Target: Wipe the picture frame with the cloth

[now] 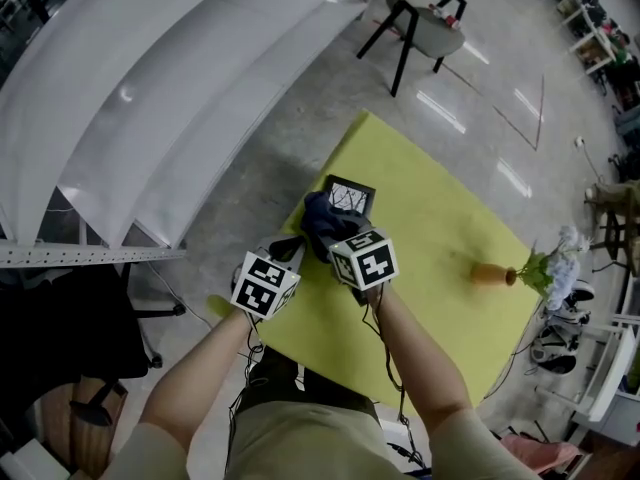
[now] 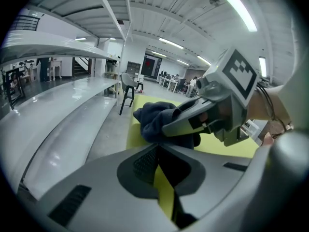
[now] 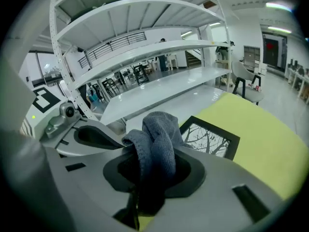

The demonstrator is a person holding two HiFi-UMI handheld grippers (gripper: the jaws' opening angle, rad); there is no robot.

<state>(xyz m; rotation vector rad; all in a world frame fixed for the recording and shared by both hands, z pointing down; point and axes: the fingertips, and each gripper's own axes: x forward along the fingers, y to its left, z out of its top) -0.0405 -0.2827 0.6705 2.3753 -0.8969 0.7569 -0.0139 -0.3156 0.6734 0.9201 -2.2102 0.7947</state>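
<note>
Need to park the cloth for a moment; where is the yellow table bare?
Bare: the wide stretch of yellow table between the picture frame and the orange vase, and the far corner beyond the frame. Crowded: the left edge, where the left gripper, the right gripper and the cloth gather at the frame.

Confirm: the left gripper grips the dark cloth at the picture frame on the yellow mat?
No. The right gripper, not the left gripper, grips the dark cloth at the picture frame on the yellow mat; the right gripper view shows it pinched between its jaws.
</note>
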